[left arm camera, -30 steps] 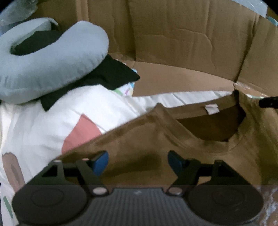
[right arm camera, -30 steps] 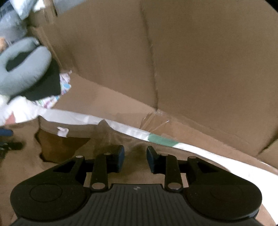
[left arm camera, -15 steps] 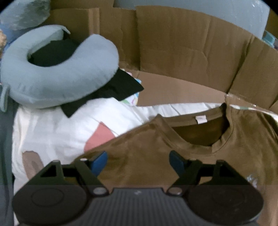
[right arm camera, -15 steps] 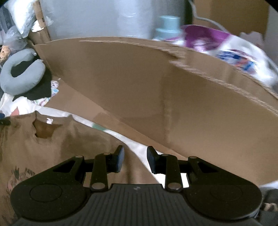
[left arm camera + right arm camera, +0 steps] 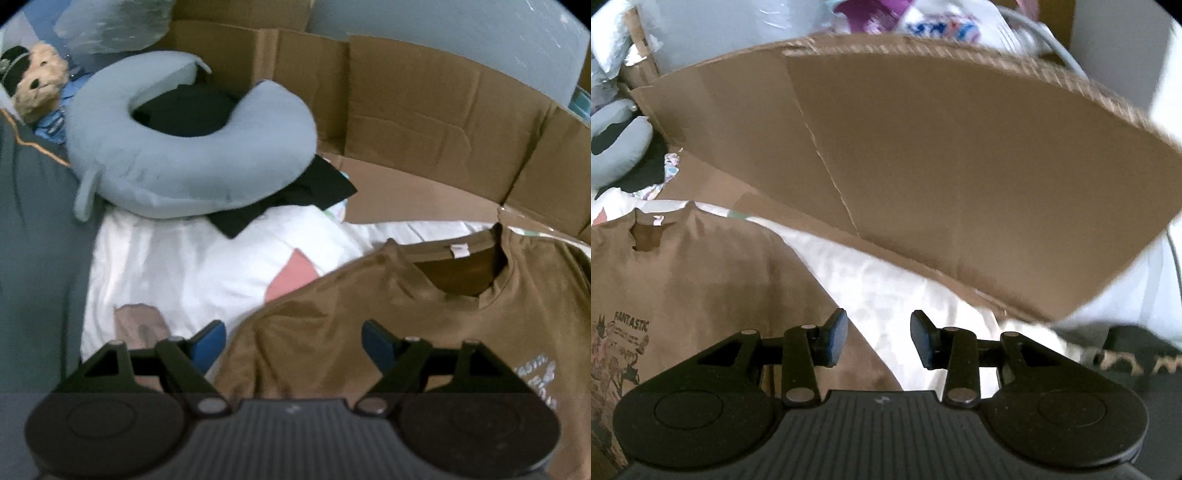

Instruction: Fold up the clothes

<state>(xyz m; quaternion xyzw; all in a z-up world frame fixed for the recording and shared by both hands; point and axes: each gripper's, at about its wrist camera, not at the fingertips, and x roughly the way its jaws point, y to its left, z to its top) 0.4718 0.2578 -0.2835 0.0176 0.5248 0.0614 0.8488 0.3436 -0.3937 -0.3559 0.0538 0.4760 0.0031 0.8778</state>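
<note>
A brown T-shirt lies flat, front up, collar toward the cardboard, on a white patterned sheet. It also shows in the right wrist view, with a printed graphic at the lower left. My left gripper is open and empty, above the shirt's left shoulder and sleeve. My right gripper is open and empty, above the shirt's right edge where it meets the sheet.
A grey U-shaped neck pillow rests on black cloth at the back left, with a teddy bear behind it. Cardboard walls stand along the back. A dark patterned item lies at the right.
Both grippers have drawn back and up from the shirt's collar, so more of the shirt shows. The right gripper's jaws have widened; the left stays open.
</note>
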